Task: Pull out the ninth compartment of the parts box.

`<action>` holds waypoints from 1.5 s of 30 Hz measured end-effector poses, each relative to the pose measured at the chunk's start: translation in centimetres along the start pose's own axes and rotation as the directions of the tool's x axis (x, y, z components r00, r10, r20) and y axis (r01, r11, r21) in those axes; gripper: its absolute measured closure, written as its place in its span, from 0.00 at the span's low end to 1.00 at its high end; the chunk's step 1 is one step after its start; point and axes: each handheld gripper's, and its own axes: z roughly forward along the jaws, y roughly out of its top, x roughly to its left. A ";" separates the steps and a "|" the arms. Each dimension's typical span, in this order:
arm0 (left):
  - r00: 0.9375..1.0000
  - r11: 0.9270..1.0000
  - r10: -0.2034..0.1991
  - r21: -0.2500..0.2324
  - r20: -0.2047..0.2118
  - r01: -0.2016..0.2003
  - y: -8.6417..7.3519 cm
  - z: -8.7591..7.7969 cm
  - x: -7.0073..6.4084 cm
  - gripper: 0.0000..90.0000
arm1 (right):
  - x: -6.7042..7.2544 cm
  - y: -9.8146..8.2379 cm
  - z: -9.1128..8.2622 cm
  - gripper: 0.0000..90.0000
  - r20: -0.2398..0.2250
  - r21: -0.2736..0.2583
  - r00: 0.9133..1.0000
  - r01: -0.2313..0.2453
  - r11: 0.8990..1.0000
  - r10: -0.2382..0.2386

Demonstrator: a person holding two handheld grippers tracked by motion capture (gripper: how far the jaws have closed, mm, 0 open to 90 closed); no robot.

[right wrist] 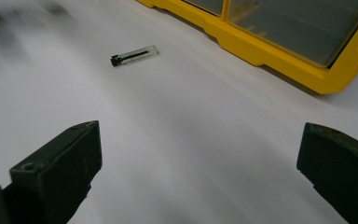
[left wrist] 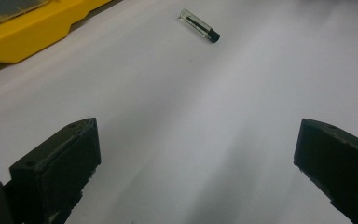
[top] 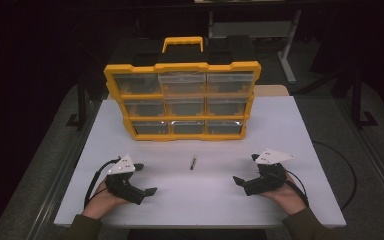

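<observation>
White table (top: pixel 280 125): vial (top: pixel 193 162) lies between parted grippers.

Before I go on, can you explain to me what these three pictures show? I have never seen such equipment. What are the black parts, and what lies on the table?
No robot here: a person holds a hand tool with a two-jaw claw in each hand. The high view looks down on the white table. There the left claw is at the left and the right claw at the right. The other two pictures come from cameras riding on each claw; the black blocks at the bottom are its own jaws, wide apart. Both claws are open and hold nothing. On the table stands a yellow organizer case with clear drawers, and in front of it lies a small clear vial with a black cap, between the claws, untouched.
</observation>
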 end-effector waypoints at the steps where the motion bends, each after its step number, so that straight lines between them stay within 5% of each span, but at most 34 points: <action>1: 1.000 1.000 0.003 0.002 -0.001 -0.003 0.0 0.0 0.0 0.00 | 0.0 0.0 0.0 0.00 -0.004 -0.001 1.000 0.003 1.000 -0.003; 45: 1.000 1.000 -0.017 -0.002 0.007 0.017 -0.2 0.2 0.0 0.02 | 0.2 2.1 3.0 0.00 -0.034 -0.015 0.999 0.024 1.000 -0.025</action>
